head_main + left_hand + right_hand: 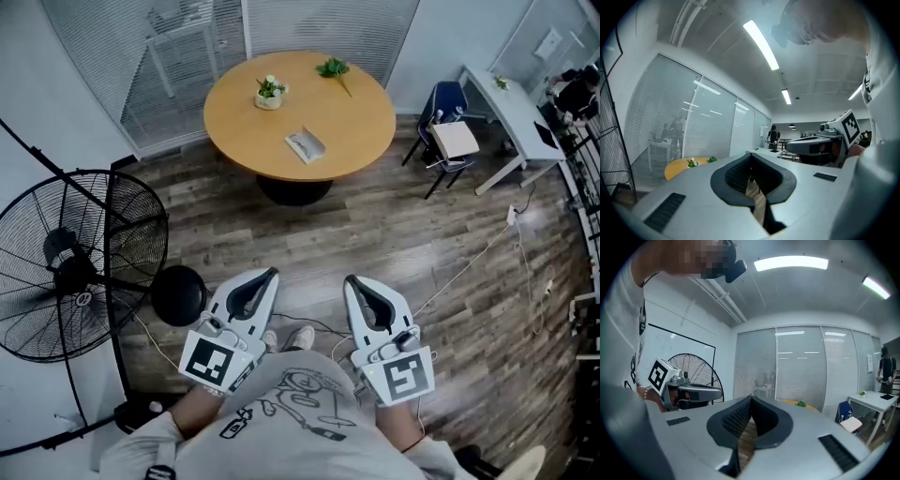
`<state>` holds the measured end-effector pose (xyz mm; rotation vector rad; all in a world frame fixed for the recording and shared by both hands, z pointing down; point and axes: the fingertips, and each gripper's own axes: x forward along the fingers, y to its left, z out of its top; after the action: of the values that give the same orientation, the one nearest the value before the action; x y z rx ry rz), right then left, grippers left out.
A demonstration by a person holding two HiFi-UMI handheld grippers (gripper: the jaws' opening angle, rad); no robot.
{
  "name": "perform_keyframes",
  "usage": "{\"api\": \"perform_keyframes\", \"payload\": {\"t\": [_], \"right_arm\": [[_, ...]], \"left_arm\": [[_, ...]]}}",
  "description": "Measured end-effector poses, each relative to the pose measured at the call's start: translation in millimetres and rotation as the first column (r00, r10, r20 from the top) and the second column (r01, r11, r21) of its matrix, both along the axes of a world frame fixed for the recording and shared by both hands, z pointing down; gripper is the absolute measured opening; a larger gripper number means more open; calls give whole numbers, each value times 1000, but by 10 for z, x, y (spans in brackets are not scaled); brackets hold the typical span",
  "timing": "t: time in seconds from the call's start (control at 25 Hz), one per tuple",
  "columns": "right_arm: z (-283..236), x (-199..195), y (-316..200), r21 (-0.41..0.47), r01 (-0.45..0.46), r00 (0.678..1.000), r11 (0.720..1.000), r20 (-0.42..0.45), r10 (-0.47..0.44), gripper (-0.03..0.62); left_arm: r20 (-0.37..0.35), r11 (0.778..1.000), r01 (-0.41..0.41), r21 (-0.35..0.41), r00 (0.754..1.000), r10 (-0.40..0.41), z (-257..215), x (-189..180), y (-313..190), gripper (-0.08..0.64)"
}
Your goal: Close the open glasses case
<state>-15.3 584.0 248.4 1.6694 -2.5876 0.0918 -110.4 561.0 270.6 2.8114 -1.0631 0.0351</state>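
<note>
Left gripper (273, 272) and right gripper (348, 278) are held side by side low in the head view, in front of the person's grey printed shirt (281, 412). In each gripper view the two jaws are seen drawn together at the tips, with only a hollow lined in black ribbed rubber left between them and nothing held. The glasses case (306, 144), a small flat grey oblong, is laid on the round table (234, 122), well apart from both grippers; whether its lid is raised cannot be told at this size. The table top is of smooth pale wood and is carried on a dark central foot. A small potted plant (270, 91) and a loose green sprig (333, 67) are set on the far half of the top, apart from the case. Between the grippers and the table a stretch of grey-brown plank floor (422, 253) is crossed by a thin white cable (469, 267). A black wire-caged fan (70, 267) is stood at the left, a blue chair (448, 98) and a white desk (511, 112) at the right.
</note>
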Motion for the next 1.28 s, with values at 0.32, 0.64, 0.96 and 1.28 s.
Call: {"api": "perform_keyframes", "payload": {"t": [0.32,0.64,0.96,1.28], "right_arm": [[55,384,-1,-5,1,1000,1000,0,-1,8],[52,643,95,-9,2,1000,1000,5,-2,8],[129,761,161,-21,0,1000,1000,10,0,8],[130,792,97,-11,16,1000,1000,10,-16,8]], "left_arm": [[4,1000,-1,-4,1000,1,41,389,0,20],[0,1000,-9,-14,1000,9,43,678,101,20],[11,1000,-7,-18,1000,7,108,782,142,20],[15,1000,0,-18,1000,0,128,817,104,20]]}}
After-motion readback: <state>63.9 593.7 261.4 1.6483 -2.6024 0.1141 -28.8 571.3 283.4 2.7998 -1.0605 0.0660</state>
